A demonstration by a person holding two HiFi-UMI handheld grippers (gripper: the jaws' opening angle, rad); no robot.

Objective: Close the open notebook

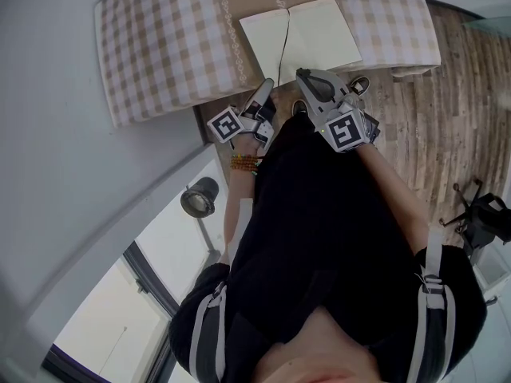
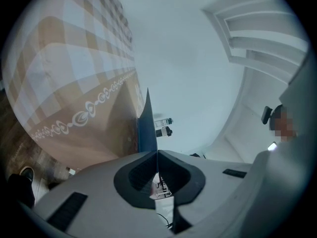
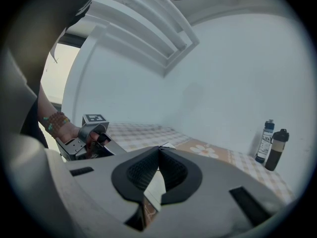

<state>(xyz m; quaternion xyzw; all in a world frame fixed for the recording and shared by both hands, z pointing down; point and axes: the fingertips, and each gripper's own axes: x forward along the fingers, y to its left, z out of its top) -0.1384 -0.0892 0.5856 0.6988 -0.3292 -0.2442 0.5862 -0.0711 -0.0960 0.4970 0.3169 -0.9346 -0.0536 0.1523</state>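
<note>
The open notebook [image 1: 303, 34] lies with cream pages up on the checked tablecloth [image 1: 160, 46]. My left gripper [image 1: 266, 86] is at its near left corner. In the left gripper view that gripper [image 2: 157, 152] is shut on the thin dark blue cover [image 2: 146, 125], which stands up edge-on from between the pads. My right gripper [image 1: 303, 74] sits at the notebook's near edge. In its own view the right gripper [image 3: 159, 148] has its pads meeting, with a pale page corner [image 3: 166, 146] just beyond the tips; whether it pinches paper I cannot tell.
Two bottles [image 3: 271, 145] stand at the table's far right by the white wall, also seen past the cover as bottles [image 2: 163, 125]. Wooden floor [image 1: 447, 134] lies right of the table, with a black stand [image 1: 479, 214] on it. A round lamp-like object [image 1: 200, 196] sits low on the left.
</note>
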